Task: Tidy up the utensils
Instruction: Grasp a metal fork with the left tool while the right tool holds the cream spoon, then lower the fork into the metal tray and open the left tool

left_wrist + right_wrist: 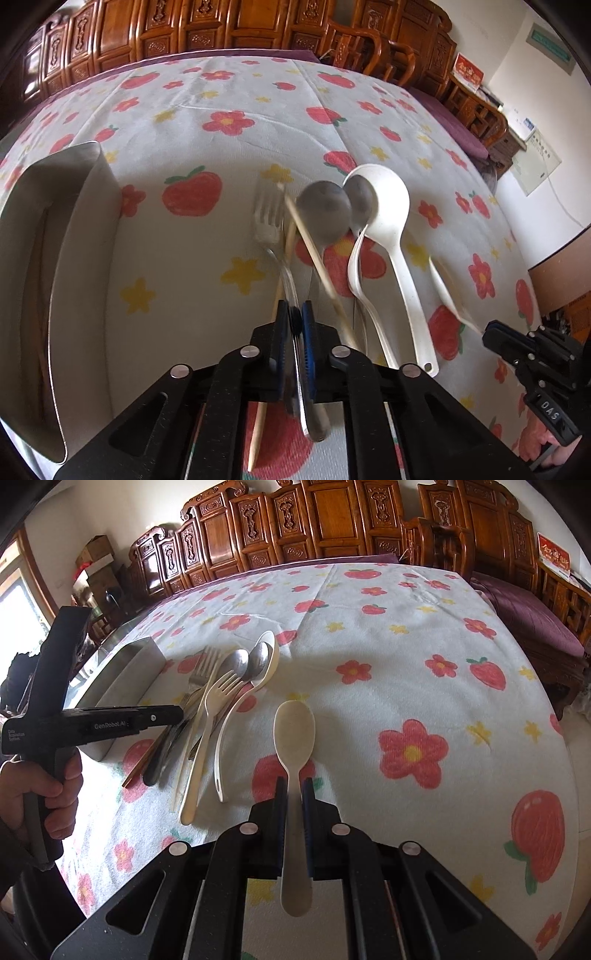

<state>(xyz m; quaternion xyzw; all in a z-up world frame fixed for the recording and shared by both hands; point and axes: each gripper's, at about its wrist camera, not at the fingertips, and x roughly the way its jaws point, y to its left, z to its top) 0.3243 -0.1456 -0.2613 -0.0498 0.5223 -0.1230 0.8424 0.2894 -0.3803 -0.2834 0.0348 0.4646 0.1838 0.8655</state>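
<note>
My left gripper (295,314) is clenched on a metal handle; through the blur I think it belongs to the fork (267,218) lying in the utensil pile (221,701), right of the steel tray (48,280). My right gripper (294,790) grasps the cream spoon (294,734) by its handle, over the flowered tablecloth (406,672). Lettering on the left tool reads "GenRobot.AI".

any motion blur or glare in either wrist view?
Left wrist: metal fork and chopstick smeared by motion blur, metal tray sharp; right wrist: sharp throughout, cream spoon crisp, window at far left blown out; both bent by fisheye.
</note>
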